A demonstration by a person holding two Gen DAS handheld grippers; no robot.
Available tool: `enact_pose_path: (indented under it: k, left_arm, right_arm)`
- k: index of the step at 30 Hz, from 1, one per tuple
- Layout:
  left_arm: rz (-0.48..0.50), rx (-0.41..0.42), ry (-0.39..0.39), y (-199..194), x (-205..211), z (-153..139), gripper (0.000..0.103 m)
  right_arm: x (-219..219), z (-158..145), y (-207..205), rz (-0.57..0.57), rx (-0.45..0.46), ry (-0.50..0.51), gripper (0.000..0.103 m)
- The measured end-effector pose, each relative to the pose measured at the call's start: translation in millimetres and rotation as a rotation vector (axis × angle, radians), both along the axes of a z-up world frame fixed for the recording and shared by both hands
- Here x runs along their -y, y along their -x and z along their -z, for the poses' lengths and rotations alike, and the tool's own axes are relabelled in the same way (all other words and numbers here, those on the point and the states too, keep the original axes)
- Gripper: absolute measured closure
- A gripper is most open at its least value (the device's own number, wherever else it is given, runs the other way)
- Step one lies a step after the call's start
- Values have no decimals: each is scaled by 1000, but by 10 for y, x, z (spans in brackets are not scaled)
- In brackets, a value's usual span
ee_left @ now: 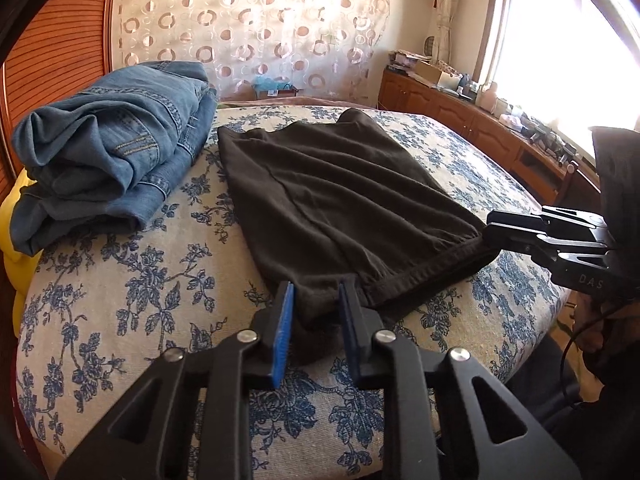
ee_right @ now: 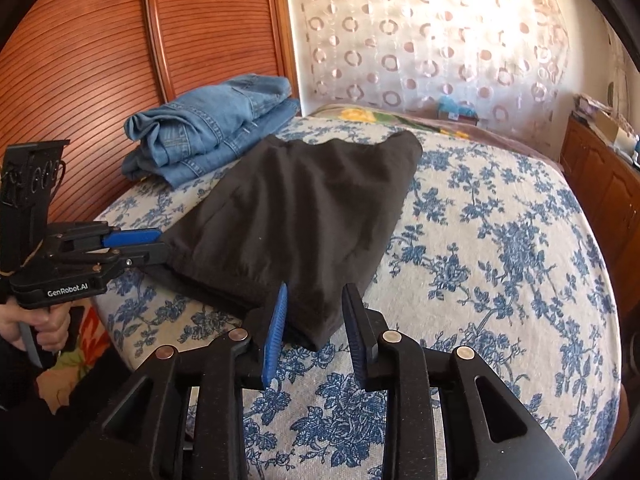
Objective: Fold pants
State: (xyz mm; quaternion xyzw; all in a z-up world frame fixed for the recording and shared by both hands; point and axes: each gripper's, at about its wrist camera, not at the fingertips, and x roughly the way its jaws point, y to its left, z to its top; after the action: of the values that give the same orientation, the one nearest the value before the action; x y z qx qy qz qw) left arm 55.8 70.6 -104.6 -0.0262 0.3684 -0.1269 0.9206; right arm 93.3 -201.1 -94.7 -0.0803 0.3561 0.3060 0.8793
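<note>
My left gripper (ee_right: 160, 246), lettered "GenRobot.AI", clenches black pants (ee_left: 340, 200); my right gripper (ee_right: 314, 320), "DAS" legible, straddles them unclenched.

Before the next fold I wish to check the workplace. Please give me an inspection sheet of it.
Surface: flowered bed cover, flat.
Job's things: black pants, folded, lying flat.
Clutter: folded jeans beside the pants.
Grippers: left gripper shut on the pants' near left corner; right gripper open around the near right corner.
Cables: thin dark cable hanging near the right gripper.
Surroundings: slatted wooden door, curtain, cluttered cabinet.
</note>
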Motion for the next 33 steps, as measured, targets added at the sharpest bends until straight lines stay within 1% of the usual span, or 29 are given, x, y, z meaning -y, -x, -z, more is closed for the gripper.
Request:
enact_pose_path:
  k: [1,2,4,8,12,14,16,19,21,22,23,25,27,30,33]
  left_arm:
    - [2,4,-3,9,13,-9,89]
    - [3,10,-3,21,19,-23,94]
    - [0,23,-3,44,20,-54,97]
    - [-5,54,26,154,-29,-153,99]
    - [-4,61,47,273,-65,-198,99]
    - [-7,51,33,303,-58,-178,99]
    - [-18,25,-4,297,-38,-99,98]
    - [-30,-8,-16,264,-40,0,95]
    - [-37,-11,-15,250,-47,4,84]
    - [-43,-9,-14,248,-52,-4,80]
    - [-46,-4,-10,243,-59,-18,78]
    - [-50,-1,-5,237,-75,-35,68]
    - [-55,4,-8,225,-84,-49,64]
    - [-54,-2,0,173,-91,-53,63]
    - [-56,-4,0,120,-69,-37,63]
  right_arm:
    - [6,11,-3,2,-2,2,75]
    - [12,16,-4,4,-4,1,75]
    - [28,24,-12,7,-9,-2,75]
    - [51,36,-34,5,-15,-17,75]
    - [76,43,-43,19,-22,-23,75]
    - [77,44,-44,18,-21,-23,75]
    - [79,43,-45,19,-20,-23,75]
    - [83,26,-42,21,-17,-25,75]
    - [78,16,-37,22,-15,-24,75]
    - [75,8,-36,23,-13,-22,75]
    - [69,3,-34,24,-12,-22,74]
    - [65,-6,-33,26,-12,-25,74]
    - [54,-12,-37,25,-13,-28,70]
    - [23,-1,-46,30,-13,-21,64]
    - [-2,36,-57,35,-22,-12,63]
